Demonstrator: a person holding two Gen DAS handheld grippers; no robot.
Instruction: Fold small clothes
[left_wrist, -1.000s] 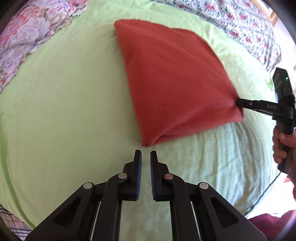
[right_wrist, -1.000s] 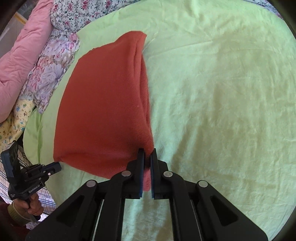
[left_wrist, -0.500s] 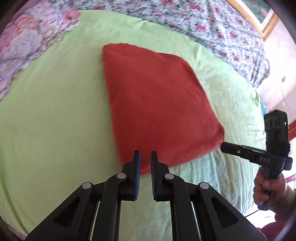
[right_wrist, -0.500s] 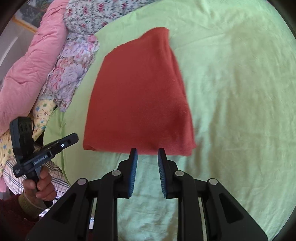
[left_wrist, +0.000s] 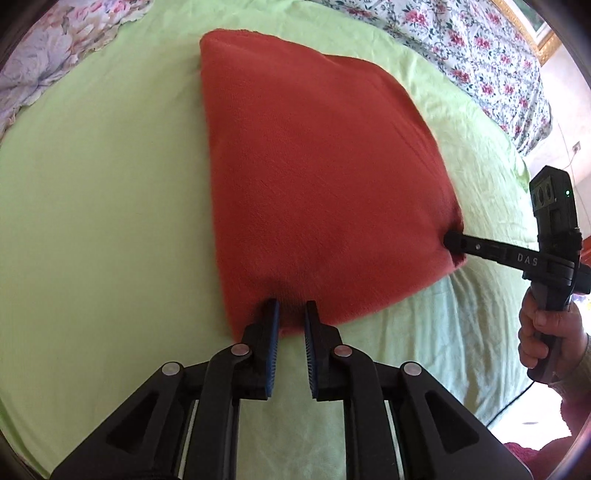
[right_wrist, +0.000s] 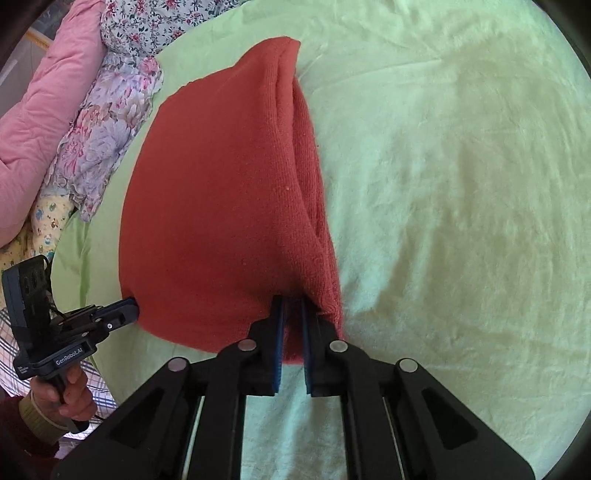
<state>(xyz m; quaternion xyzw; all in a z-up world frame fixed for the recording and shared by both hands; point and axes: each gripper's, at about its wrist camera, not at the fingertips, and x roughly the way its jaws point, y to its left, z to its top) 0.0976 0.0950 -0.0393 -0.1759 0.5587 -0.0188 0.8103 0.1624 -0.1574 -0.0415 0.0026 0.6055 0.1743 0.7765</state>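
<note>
A folded red knit cloth (left_wrist: 317, 184) lies on a light green sheet (left_wrist: 103, 206). My left gripper (left_wrist: 291, 308) has its jaws around the cloth's near corner, with a small gap between the blue pads. In the right wrist view the cloth (right_wrist: 221, 206) shows its layered open edge on the right. My right gripper (right_wrist: 291, 306) has its jaws around the near right corner, pads close on the fabric. The right gripper also shows in the left wrist view (left_wrist: 452, 242), and the left gripper shows in the right wrist view (right_wrist: 129, 306).
Floral bedding (left_wrist: 480, 55) runs along the far edge of the bed and a floral quilt (left_wrist: 48, 48) lies at the far left. A pink quilt (right_wrist: 40, 110) and more floral fabric (right_wrist: 107, 125) lie left of the cloth. The sheet's edge drops off near my hand (left_wrist: 546, 339).
Both grippers have moved forward onto the cloth's near corners. The right gripper, open half a second ago, has narrowed around its corner.
</note>
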